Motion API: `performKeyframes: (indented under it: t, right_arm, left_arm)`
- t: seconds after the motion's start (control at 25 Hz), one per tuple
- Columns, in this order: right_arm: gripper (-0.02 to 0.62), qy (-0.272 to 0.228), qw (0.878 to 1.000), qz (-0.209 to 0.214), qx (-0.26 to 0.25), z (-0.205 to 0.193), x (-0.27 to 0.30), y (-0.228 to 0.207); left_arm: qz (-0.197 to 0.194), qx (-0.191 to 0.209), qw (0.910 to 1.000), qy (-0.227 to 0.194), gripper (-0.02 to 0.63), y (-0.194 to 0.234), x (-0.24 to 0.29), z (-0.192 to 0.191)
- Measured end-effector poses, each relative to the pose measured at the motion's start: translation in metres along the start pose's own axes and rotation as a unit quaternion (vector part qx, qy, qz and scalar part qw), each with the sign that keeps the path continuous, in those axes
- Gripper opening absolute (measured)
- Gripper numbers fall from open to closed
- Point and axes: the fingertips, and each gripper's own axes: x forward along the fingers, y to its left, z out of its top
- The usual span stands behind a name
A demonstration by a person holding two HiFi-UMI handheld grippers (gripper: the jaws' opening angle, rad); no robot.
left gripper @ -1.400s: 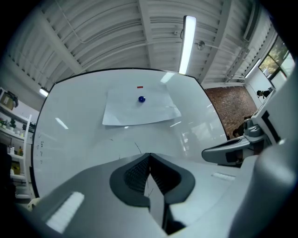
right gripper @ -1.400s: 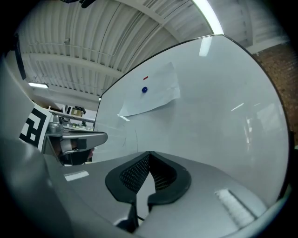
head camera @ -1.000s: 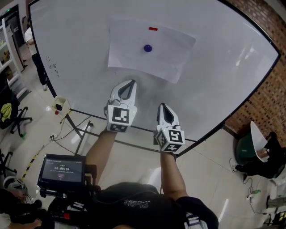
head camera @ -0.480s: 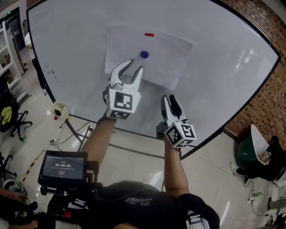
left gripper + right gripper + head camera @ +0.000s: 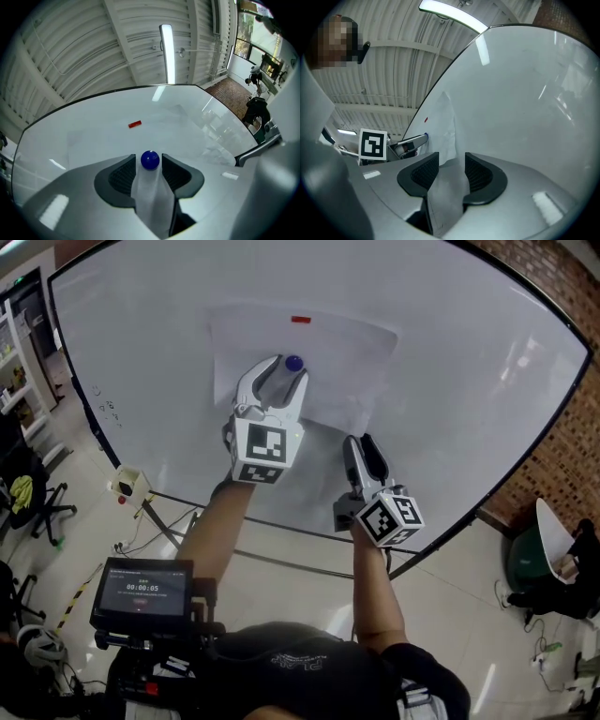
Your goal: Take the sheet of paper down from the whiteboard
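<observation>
A white sheet of paper point(image 5: 309, 357) hangs on the whiteboard point(image 5: 469, 381), pinned by a small red magnet point(image 5: 300, 320) and a round blue magnet point(image 5: 293, 363). My left gripper point(image 5: 284, 367) is raised to the sheet and its jaws are opening, with the blue magnet point(image 5: 150, 160) between the fingertips. In the left gripper view the gripper point(image 5: 151, 158) shows no pad pressing on it. My right gripper point(image 5: 362, 442) is lower right, at the sheet's bottom corner. Its jaws are opening and hold nothing point(image 5: 451, 161); the paper's edge point(image 5: 446, 122) lies just ahead of them.
The whiteboard's stand legs point(image 5: 159, 517) spread over the tiled floor below. A small box point(image 5: 127, 486) sits on the floor at left, near an office chair point(image 5: 33, 498). A brick wall point(image 5: 572, 427) runs at right. A timer screen point(image 5: 141, 592) rides at my chest.
Both grippers rose toward the sheet and their jaws went from shut to open. The left one moved up onto the paper and now has the blue magnet between its tips.
</observation>
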Motion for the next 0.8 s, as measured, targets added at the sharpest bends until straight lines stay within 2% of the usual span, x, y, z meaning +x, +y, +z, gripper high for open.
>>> performKeyframes:
  t: [0.32, 0.48, 0.68, 0.8]
  right_arm:
    - [0.179, 0.003, 1.0, 0.027, 0.008, 0.006, 0.01, 0.011]
    - [0.175, 0.009, 0.999, 0.037, 0.016, 0.0, 0.019, 0.016]
    - [0.13, 0.001, 0.999, 0.045, 0.022, 0.002, 0.024, 0.019]
    - [0.071, -0.007, 0.999, 0.04, 0.027, 0.006, 0.03, 0.008]
  left_arm:
    - [0.012, -0.007, 0.9998, -0.014, 0.152, 0.003, -0.001, 0.009]
    - [0.023, 0.003, 0.9996, -0.015, 0.147, 0.003, -0.003, 0.009]
    - [0.027, 0.004, 0.9995, -0.018, 0.143, 0.003, -0.005, 0.009]
    - [0.026, 0.004, 0.9995, -0.015, 0.143, 0.001, 0.003, 0.005]
